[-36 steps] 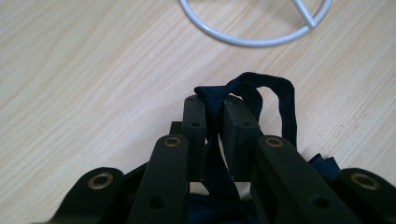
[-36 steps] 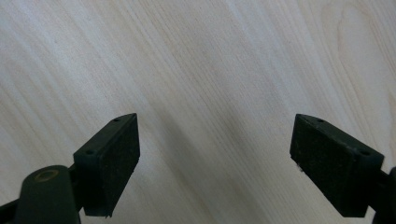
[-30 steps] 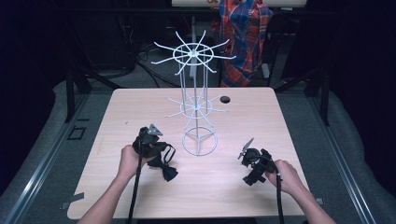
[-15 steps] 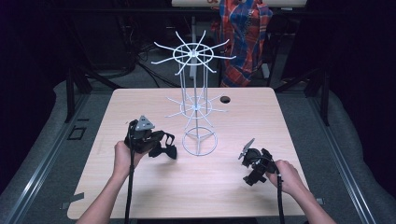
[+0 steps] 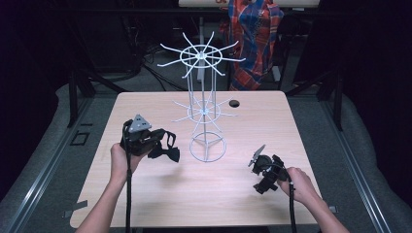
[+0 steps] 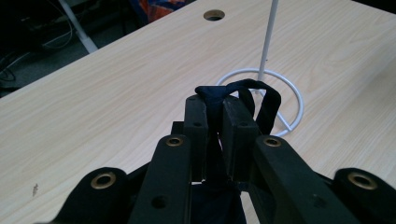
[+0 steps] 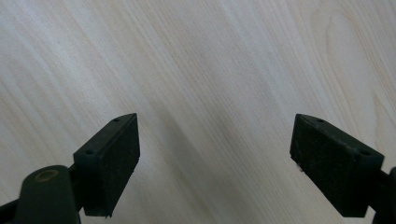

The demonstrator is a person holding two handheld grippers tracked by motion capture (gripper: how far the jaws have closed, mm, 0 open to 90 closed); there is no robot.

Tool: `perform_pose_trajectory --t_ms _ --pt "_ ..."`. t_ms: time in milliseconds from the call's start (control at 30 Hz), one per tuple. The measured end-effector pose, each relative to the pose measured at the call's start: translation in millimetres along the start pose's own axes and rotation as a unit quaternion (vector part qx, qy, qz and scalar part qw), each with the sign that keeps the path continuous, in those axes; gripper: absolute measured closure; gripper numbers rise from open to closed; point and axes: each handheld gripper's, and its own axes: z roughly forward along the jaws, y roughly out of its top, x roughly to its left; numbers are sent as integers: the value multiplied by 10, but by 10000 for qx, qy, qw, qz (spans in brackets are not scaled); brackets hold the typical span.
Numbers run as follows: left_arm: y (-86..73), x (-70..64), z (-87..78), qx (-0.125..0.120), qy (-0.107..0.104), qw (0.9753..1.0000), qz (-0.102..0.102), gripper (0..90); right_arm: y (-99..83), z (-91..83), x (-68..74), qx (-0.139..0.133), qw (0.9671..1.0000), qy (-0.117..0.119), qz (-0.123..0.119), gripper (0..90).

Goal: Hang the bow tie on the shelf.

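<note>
Light wood table (image 5: 160, 204) takes up most of the high view, small round hole (image 5: 234, 103) near its far edge. White wire rack (image 5: 206, 111) stands at table centre, ring base on the wood, two tiers of spoke hooks, all hooks bare. Left gripper (image 5: 163, 143) held above the table left of the rack base, jaws pressed together, pinching a black bow tie (image 5: 167, 151). In the left gripper view the bow tie (image 6: 219, 100) has its knot clamped between the two jaw pads, its strap looping out past the jaw tips toward the rack's ring base (image 6: 296, 100), near it, not touching. Part of the tie hangs below the jaws, off the table. Right gripper (image 5: 260, 162) low over the table's right near part, well apart from rack and tie, jaws spread wide, bare wood between them in the right gripper view. Open table all around the rack base, most room along the near edge between the two hands.
</note>
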Motion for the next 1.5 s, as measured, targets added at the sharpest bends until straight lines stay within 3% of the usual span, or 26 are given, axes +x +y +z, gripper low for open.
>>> perform_pose_trajectory --t_ms 467,933,1500 --pt "124 73 -150 -369 -42 9993 -72 818 -52 1 -2 57 10000 32 39 156" --pt "190 65 -251 -636 -159 9978 -96 818 -84 4 -2 59 9999 33 109 156" --pt "297 86 -162 -790 -187 9964 -225 817 -108 6 -8 83 9999 35 146 156"
